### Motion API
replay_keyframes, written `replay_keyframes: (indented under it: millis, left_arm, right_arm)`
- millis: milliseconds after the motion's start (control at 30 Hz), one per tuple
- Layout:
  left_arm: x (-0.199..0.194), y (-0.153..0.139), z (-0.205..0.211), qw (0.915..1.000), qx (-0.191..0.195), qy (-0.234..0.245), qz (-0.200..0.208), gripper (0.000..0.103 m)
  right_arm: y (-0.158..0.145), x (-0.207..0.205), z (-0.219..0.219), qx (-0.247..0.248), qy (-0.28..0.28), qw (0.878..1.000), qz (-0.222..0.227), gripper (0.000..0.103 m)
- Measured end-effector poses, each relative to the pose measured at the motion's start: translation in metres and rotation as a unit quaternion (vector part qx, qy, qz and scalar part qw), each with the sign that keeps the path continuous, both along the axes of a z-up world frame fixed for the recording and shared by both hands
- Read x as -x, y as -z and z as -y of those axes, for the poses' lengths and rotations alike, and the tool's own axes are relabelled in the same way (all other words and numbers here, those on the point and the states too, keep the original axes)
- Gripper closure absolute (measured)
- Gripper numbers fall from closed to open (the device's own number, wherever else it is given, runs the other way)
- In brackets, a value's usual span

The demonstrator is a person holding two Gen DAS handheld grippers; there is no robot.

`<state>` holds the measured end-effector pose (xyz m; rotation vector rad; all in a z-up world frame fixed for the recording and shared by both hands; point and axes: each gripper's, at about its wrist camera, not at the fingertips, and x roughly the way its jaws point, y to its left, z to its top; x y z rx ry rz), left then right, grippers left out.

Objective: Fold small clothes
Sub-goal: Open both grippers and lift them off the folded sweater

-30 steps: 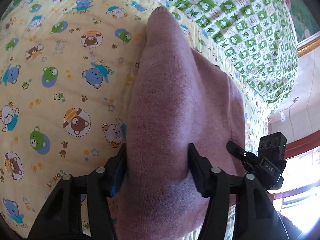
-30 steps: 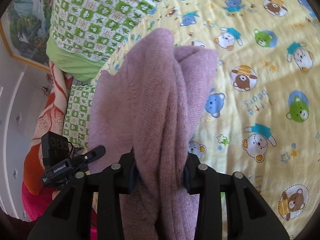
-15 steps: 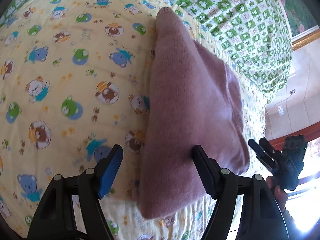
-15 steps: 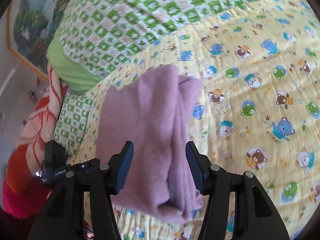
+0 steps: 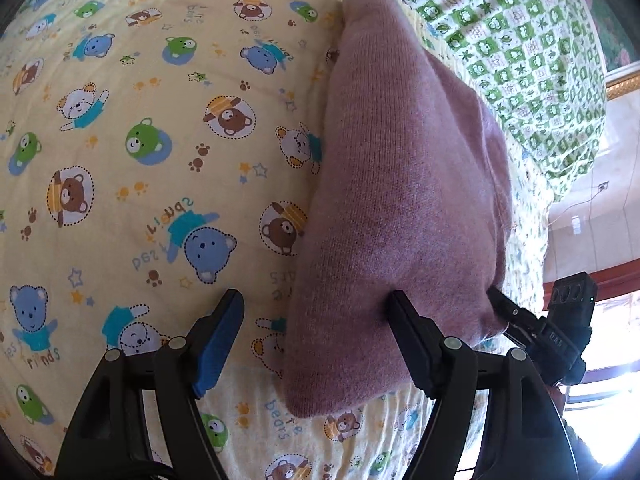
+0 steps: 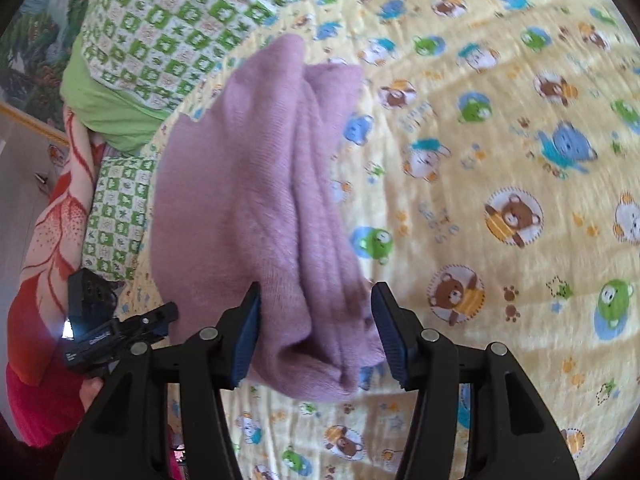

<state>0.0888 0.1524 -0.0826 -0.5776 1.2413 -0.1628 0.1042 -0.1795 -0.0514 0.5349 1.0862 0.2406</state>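
Bedsheet (image 5: 140, 184) under folded pink garment (image 5: 400, 200), green checkered quilt (image 5: 520, 40) beside

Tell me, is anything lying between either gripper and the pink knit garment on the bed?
Nothing visible. The folded pink knit garment lies bare on the bear-print sheet, right ahead of the open left gripper and right gripper; no pad presses it.

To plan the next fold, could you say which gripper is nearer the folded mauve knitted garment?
Right, narrowly. The right gripper straddles the garment at its near end; the left gripper sits off to one side, only one finger over it.
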Motion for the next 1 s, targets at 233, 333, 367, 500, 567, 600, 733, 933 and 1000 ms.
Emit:
replay_keyframes:
  millis: [233,333,367,500,567,600,733,933,1000]
  left_arm:
    - [0.001,-0.01,0.02,0.999,-0.044,0.005,-0.005,0.029]
    - [0.008,-0.016,0.028,0.998,-0.063,0.008,-0.004,0.028]
    - [0.011,-0.016,0.029,0.9976,-0.069,0.008,-0.005,0.028]
    - [0.028,-0.017,0.035,0.9952,-0.098,0.011,-0.005,0.028]
    - [0.037,-0.019,0.039,0.9927,-0.119,0.014,-0.002,0.028]
    - [0.04,-0.021,0.041,0.9917,-0.128,0.015,0.002,0.028]
    - [0.058,-0.04,0.054,0.9855,-0.166,0.011,0.035,0.028]
    - [0.08,-0.063,0.07,0.9718,-0.222,-0.007,0.08,0.023]
    - [0.091,-0.067,0.078,0.9653,-0.244,-0.012,0.093,0.022]
  right_arm:
    - [0.007,0.001,-0.006,0.048,-0.021,0.999,0.0,0.048]
    - [-0.004,0.005,-0.006,0.051,-0.022,0.998,0.013,0.048]
    - [-0.007,0.008,-0.005,0.059,-0.023,0.998,0.018,0.048]
    - [-0.02,0.02,0.0,0.076,-0.019,0.996,0.032,0.048]
    - [-0.026,0.026,0.002,0.078,-0.014,0.996,0.041,0.048]
    - [-0.029,0.03,0.002,0.079,-0.013,0.996,0.046,0.048]
    - [-0.04,0.043,-0.003,0.087,-0.023,0.994,0.063,0.043]
    - [-0.052,0.067,-0.024,0.112,-0.062,0.987,0.101,0.025]
    - [-0.053,0.077,-0.032,0.125,-0.084,0.982,0.113,0.024]
